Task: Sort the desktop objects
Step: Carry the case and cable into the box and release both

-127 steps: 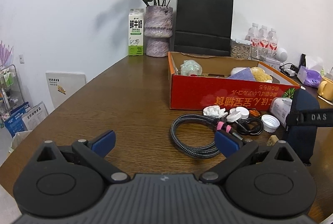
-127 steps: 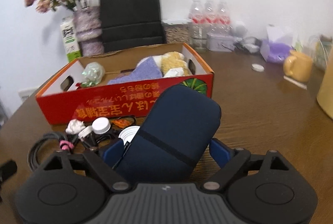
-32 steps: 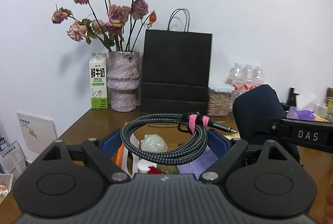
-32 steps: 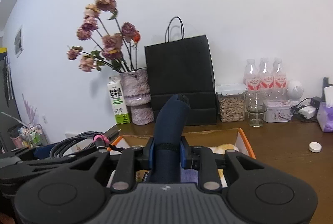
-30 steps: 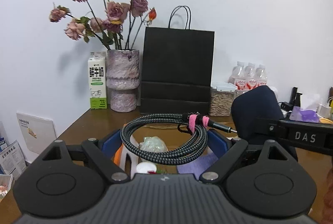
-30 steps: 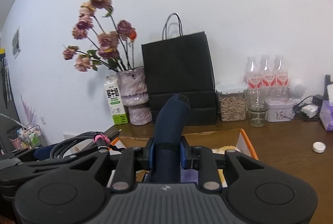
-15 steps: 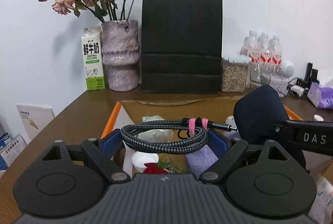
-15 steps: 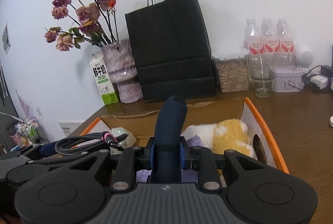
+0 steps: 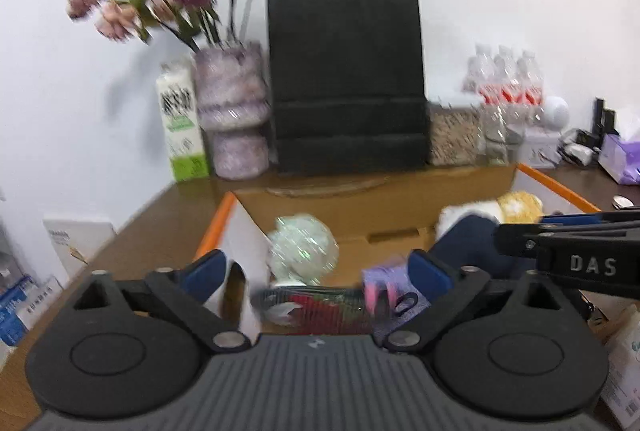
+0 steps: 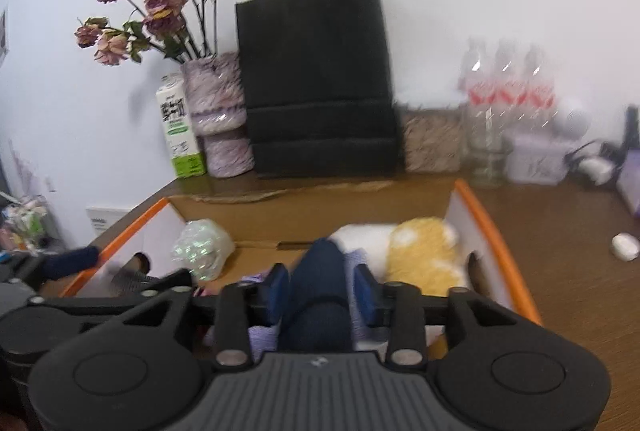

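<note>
My left gripper (image 9: 316,267) hangs over the near left part of the orange-rimmed cardboard box (image 9: 214,227), and its jaws are opening wide. The braided black cable (image 9: 320,305) with a pink tie is a blur just below them, free of both pads. Over the box's middle, my right gripper (image 10: 320,283) has its jaws opening. The navy pouch (image 10: 320,295) stands upright between them, with a gap showing beside its right side. In the left wrist view the pouch (image 9: 464,243) sits low in the box under the right gripper (image 9: 580,259).
Inside the box lie a shiny crumpled ball (image 10: 202,247), a yellow and white plush (image 10: 424,251) and a purple cloth. Behind it stand a black paper bag (image 10: 316,79), a vase of dried roses (image 10: 216,111), a milk carton (image 10: 178,127), a jar and water bottles (image 10: 508,91).
Both grippers sank toward the box. The left jaws spread and the cable dropped out of them. The right jaws parted from the pouch, which sits lower now.
</note>
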`<state>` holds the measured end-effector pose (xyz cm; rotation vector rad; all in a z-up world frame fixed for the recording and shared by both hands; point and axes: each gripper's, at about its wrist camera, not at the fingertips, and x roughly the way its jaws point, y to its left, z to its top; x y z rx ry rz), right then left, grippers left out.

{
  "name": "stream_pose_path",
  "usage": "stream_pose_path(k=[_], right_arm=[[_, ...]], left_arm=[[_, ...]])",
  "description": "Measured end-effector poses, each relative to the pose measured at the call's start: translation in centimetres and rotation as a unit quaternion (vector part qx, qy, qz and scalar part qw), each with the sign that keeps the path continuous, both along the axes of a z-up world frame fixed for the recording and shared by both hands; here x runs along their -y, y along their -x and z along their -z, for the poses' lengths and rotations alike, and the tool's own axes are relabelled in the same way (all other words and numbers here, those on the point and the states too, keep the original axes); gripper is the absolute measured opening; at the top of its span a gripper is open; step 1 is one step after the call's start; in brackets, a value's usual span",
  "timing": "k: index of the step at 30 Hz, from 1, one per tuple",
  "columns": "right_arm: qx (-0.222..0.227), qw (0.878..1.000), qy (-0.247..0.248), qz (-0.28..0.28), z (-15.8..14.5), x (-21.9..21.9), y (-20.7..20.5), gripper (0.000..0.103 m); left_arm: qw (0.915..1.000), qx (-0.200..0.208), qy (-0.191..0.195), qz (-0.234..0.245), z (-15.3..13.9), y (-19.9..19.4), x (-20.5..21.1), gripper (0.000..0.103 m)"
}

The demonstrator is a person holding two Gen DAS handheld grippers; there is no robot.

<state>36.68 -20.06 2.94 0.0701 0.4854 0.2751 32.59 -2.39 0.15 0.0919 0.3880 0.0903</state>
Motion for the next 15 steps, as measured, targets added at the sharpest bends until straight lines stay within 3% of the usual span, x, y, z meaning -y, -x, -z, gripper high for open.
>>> stream_pose_path(k=[4, 7, 15], right_arm=[[0.023, 0.999, 0.000, 0.029, -1.1, 1.2, 0.8, 0.093], [0.039, 0.999, -0.020, 0.020, -2.0, 2.0, 1.6, 0.097], [0.068, 0.997, -0.007, 0.022, -3.0, 1.8, 3.1, 0.103]], left_arm=[[0.9993, 0.031, 0.017, -0.008, -0.9, 1.2, -0.5, 0.103], [0.9987, 0.045, 0.015, -0.017, -1.4, 1.7, -0.5, 0.103], [0.9978, 0.060, 0.018, -0.023, -1.8, 2.5, -0.4, 0.103]])
